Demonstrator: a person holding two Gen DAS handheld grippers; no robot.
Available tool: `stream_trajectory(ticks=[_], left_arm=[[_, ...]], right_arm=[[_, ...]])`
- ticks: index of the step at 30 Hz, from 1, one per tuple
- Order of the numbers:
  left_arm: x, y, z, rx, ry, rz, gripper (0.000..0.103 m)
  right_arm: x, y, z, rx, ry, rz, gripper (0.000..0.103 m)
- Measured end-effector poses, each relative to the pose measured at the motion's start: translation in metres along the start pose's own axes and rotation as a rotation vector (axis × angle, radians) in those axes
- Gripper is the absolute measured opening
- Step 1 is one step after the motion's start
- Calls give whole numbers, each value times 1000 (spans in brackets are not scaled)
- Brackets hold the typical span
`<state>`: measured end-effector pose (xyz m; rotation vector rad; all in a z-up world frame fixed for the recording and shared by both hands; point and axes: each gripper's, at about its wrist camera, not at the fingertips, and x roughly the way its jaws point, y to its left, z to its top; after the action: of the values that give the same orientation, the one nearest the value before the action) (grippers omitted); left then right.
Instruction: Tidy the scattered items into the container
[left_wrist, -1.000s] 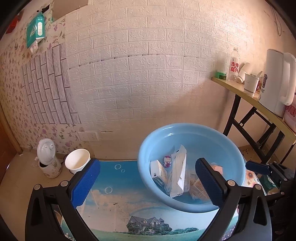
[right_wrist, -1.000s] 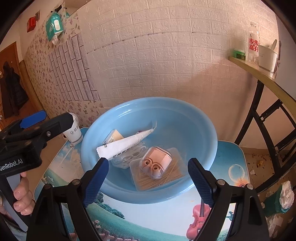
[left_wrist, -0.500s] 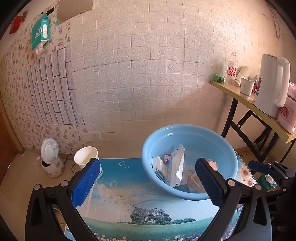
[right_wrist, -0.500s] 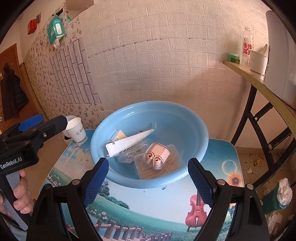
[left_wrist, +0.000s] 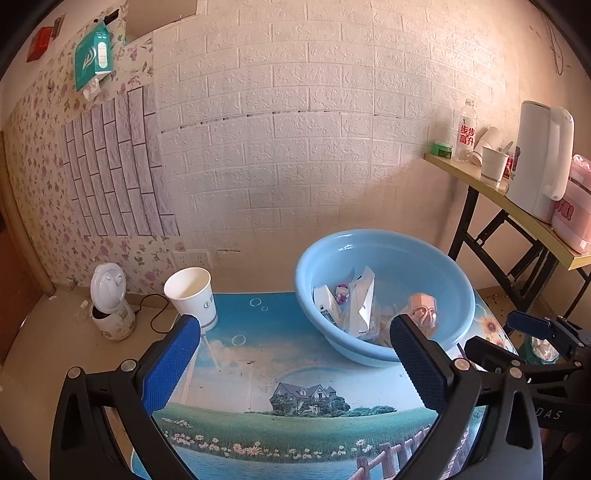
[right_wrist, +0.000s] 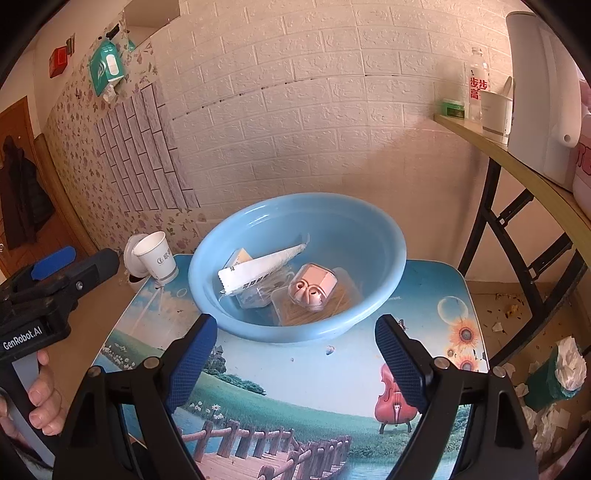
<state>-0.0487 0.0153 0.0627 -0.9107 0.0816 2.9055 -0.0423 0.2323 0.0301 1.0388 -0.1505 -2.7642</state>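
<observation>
The blue basin (right_wrist: 391, 254) sits on the counter (right_wrist: 314, 373), a small table with a printed landscape top, toward its far edge near the white brick wall. Inside the basin lie a white sachet (right_wrist: 264, 264), a pink earbud case (right_wrist: 312, 288) on a clear flat box of wooden sticks (right_wrist: 332, 306), and a small white box (right_wrist: 239, 256). The right tool (right_wrist: 295, 354) hangs over the counter's near part, jaws wide apart and empty, the basin just beyond its tips. The left tool (left_wrist: 295, 363) is likewise spread wide with nothing between its pads; the basin lies ahead and to its right. A paper cup (left_wrist: 192, 297) stands at the counter's far left corner
</observation>
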Motion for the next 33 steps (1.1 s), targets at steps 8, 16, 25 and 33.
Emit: stream_trajectory(ticks=[8,16,25,33], left_arm=[[2,0,-21,-12,32,-2,103],[11,-9,-38,4,63,19,103],[14,-8,-38,-11,73,2,103],[16,-7,-39,-33,83,5,103]], right_arm=[[-8,4,-5,-17,-23,-33,89],[-4,9,-16,-39,-23,-76,89],[1,13,-19,-40,-18,-78,89],[5,12,-20,-31,-5,-71,89]])
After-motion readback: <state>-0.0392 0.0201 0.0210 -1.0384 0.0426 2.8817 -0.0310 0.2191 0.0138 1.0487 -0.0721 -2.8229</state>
